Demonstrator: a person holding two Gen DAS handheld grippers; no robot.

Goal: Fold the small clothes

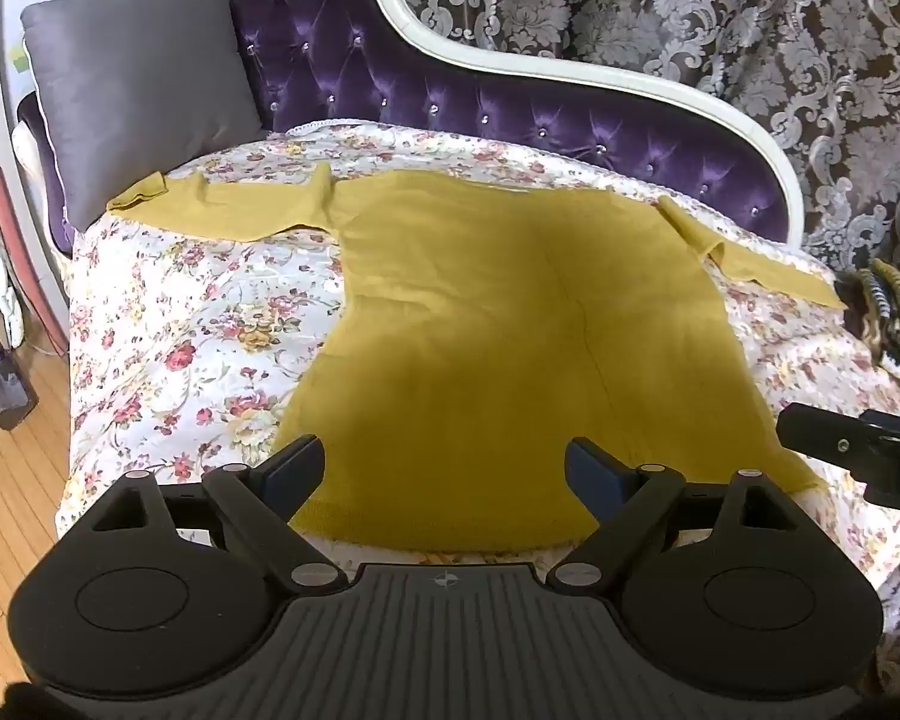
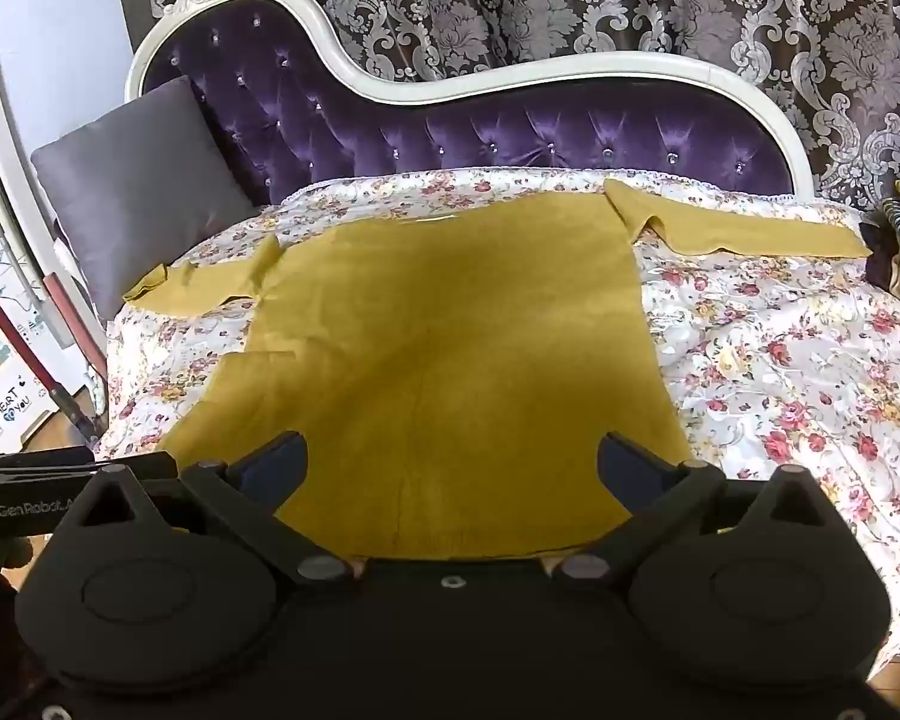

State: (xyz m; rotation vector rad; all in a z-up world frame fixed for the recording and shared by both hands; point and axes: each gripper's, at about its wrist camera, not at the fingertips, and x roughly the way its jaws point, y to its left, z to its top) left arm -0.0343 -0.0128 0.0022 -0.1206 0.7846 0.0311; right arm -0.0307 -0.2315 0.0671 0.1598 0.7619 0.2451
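Left gripper (image 1: 444,468) spread | right gripper (image 2: 453,465) spread | mustard top (image 1: 510,324) flat, hem nearest, neck toward backrest, sleeves sideways

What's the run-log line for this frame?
phase: pre-fold | mustard-yellow long-sleeved knit top: flat on floral bedspread, sleeves spread | left tongs: open, empty, above hem | right tongs: open, empty, above hem
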